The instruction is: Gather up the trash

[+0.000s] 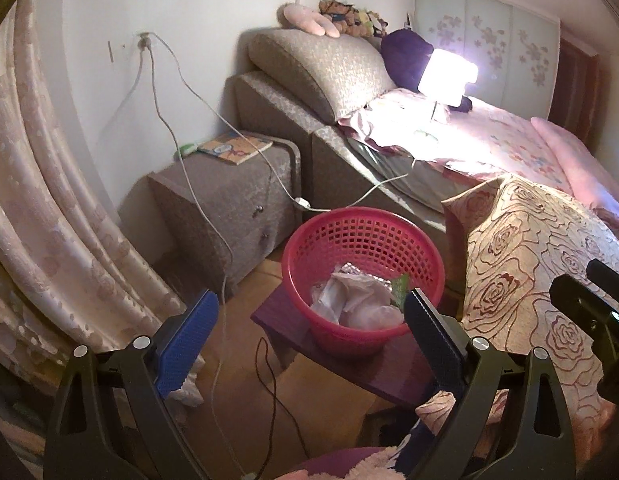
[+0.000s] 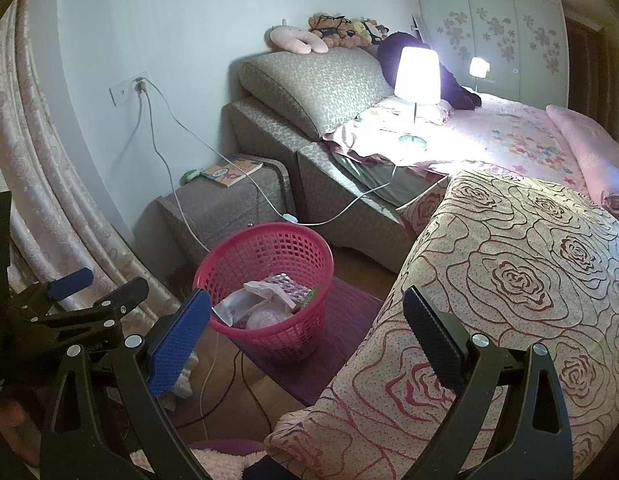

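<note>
Just beyond the spread, empty fingers of the left gripper and right gripper, crumpled trash fills the basket, probably light and soft, best pinched by a raised fold.

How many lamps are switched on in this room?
2. A large lit lamp stands on the bed near the headboard. A smaller lit lamp glows farther back by the wardrobe doors; it could be a reflection.
</note>
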`<state>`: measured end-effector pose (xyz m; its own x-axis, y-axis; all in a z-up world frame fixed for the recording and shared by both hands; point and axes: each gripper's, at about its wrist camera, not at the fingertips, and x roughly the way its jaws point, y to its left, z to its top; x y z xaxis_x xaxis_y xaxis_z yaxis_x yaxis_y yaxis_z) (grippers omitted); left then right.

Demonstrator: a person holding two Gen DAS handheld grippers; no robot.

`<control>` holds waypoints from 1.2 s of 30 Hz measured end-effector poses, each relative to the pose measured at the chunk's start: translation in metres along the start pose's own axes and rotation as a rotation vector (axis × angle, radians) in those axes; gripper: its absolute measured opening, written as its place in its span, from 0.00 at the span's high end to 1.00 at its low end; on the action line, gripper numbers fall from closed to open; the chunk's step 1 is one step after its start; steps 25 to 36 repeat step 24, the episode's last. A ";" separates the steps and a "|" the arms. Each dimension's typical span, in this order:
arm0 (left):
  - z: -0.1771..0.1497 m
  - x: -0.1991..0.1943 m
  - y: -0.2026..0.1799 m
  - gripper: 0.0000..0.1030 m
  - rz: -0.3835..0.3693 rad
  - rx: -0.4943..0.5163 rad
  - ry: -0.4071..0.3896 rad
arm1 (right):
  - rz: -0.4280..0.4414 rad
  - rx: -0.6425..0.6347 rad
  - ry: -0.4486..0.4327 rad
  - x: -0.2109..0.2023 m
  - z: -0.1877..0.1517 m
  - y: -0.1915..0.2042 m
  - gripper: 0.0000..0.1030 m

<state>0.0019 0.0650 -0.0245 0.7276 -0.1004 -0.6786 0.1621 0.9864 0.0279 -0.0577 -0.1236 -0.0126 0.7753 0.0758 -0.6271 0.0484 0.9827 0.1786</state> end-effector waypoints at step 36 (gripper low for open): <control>-0.029 -0.033 -0.120 0.12 -0.361 0.068 -0.142 | -0.239 0.160 -0.078 -0.077 -0.023 -0.114 0.09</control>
